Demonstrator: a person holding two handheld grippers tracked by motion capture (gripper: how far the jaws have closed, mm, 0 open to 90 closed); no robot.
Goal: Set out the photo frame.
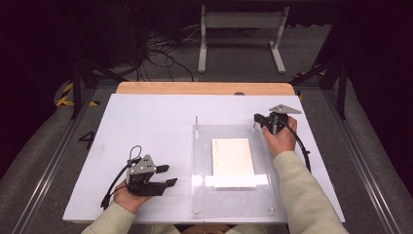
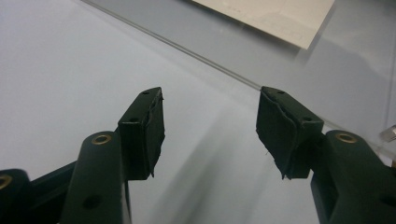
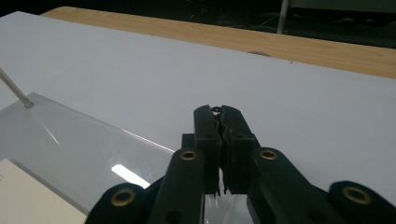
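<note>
Our right tongs (image 1: 260, 122) stand at the far right corner of the clear plate (image 1: 202, 161), closed tight on the thin upright pin (image 1: 253, 126) that rises from that corner. In the right gripper view the two black jaws meet with only a small round pin head (image 3: 216, 109) showing between their tips, so we judge the grip is on the pin, though its shaft is hidden behind the jaws. The pin's long axis is vertical, which means any pull has to go straight up, and the right hand (image 1: 280, 139) is the one already on it.

Our left tongs (image 1: 168, 174) rest low on the white bench (image 1: 146, 117), just off the plate's left edge, jaws about half open and holding nothing. The left gripper view confirms the gap is bare bench, with the plate's edge running across beyond the tips.

A matching pin (image 1: 196, 121) stands at the far left corner, well apart from either tongs. The pale block (image 1: 233, 156) lies in the plate's middle, long axis running away from us. The right gripper view adds the wooden edge (image 3: 299, 44) behind.
</note>
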